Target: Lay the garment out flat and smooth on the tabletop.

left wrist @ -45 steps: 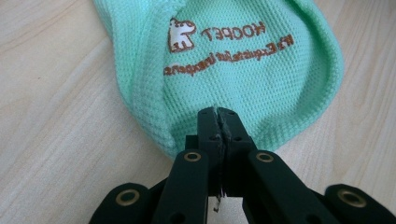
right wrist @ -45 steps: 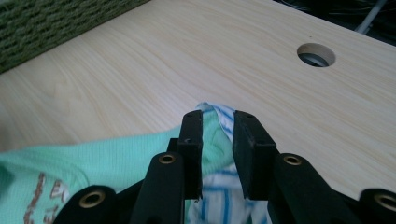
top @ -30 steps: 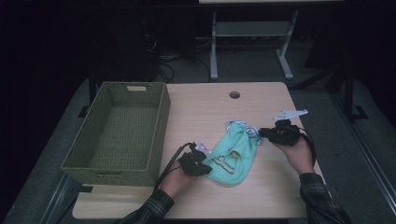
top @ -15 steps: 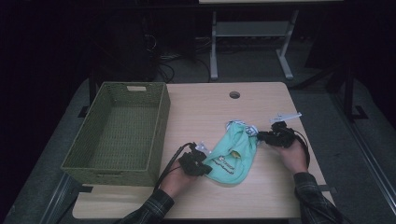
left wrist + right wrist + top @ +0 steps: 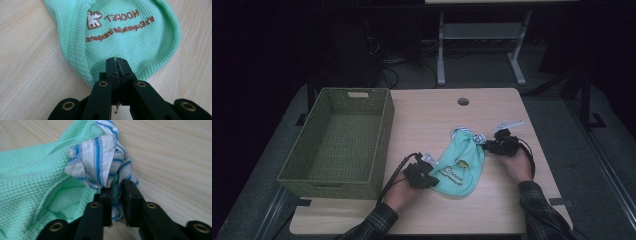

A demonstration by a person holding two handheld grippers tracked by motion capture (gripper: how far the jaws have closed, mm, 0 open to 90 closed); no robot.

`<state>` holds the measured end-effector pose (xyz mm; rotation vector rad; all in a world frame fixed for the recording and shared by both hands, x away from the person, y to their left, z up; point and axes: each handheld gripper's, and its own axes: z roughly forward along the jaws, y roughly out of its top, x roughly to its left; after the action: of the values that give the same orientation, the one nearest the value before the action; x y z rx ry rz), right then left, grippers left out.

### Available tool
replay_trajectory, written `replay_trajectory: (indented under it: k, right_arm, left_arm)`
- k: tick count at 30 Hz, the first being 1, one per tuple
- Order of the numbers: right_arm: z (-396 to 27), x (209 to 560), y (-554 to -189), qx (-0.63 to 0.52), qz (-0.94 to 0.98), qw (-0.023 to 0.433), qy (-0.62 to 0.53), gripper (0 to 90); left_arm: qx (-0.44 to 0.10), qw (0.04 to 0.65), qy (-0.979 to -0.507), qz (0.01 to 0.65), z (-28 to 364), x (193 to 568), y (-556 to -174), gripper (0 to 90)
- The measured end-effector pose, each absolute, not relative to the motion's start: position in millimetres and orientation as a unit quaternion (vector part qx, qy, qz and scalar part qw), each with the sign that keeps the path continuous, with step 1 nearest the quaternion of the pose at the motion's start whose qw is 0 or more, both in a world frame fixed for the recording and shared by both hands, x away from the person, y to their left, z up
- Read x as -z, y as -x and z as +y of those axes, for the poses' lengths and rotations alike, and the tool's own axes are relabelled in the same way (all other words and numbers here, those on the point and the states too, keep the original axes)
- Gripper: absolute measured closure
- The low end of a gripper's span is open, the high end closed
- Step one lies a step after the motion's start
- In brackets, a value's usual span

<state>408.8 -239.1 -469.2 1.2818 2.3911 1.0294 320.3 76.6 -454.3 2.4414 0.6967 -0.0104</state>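
The person wears a shirt with a dark plaid pattern, and both sleeves (image 5: pixel 377 222) reach to the wrists. Each hand carries a black tool. The left gripper (image 5: pixel 117 60) has two flat black jaws on thick black link arms, joined with round brass-coloured rivets, and small dark screws sit near the tips. The right gripper (image 5: pixel 116 188) is built the same way, with the same brass rivets. A black cable (image 5: pixel 394 172) loops from the left gripper, and another black cable curves beside the right gripper. A pale grey plate sits on the right gripper.
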Motion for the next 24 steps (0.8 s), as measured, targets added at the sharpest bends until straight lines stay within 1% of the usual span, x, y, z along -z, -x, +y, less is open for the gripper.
replay_trajectory:
  k: [3, 4, 11, 15, 17, 18, 20, 21, 22, 24]
  right_arm:
    - [-239, 468, -408, -0.351, 0.82, 0.122, -0.435, 86.1]
    - [-240, 466, -408, -0.35, 0.821, 0.127, -0.434, 86.6]
    - [-253, 454, -410, -0.344, 0.82, 0.148, -0.432, 87.4]
    - [-261, 455, -413, -0.332, 0.822, 0.147, -0.439, 87.6]
    - [-262, 460, -413, -0.332, 0.821, 0.138, -0.444, 86.8]
    - [-263, 461, -412, -0.334, 0.82, 0.138, -0.444, 85.4]
    - [-263, 460, -409, -0.346, 0.815, 0.137, -0.444, 82.0]
    - [-263, 459, -406, -0.35, 0.813, 0.136, -0.445, 81.0]
    - [-263, 456, -404, -0.353, 0.813, 0.139, -0.443, 79.2]
    - [-264, 452, -397, -0.361, 0.81, 0.14, -0.439, 78.4]
  left_arm:
    - [0.003, 0.3, -0.916, 0.266, 76, 455, -319, 88.5]
    - [0.003, 0.3, -0.916, 0.266, 76, 455, -319, 88.5]
    - [0.003, 0.3, -0.916, 0.266, 76, 455, -319, 88.6]
    - [0.003, 0.3, -0.916, 0.266, 76, 455, -319, 88.5]
    - [0.003, 0.299, -0.916, 0.266, 76, 455, -319, 88.3]
    - [0.007, 0.305, -0.913, 0.27, 75, 455, -319, 87.3]
    - [0.012, 0.309, -0.912, 0.27, 74, 455, -318, 79.7]
    - [0.008, 0.301, -0.918, 0.257, 73, 453, -319, 77.6]
    - [0.007, 0.307, -0.915, 0.26, 71, 452, -317, 76.8]
    - [0.005, 0.321, -0.913, 0.253, 72, 446, -317, 75.3]
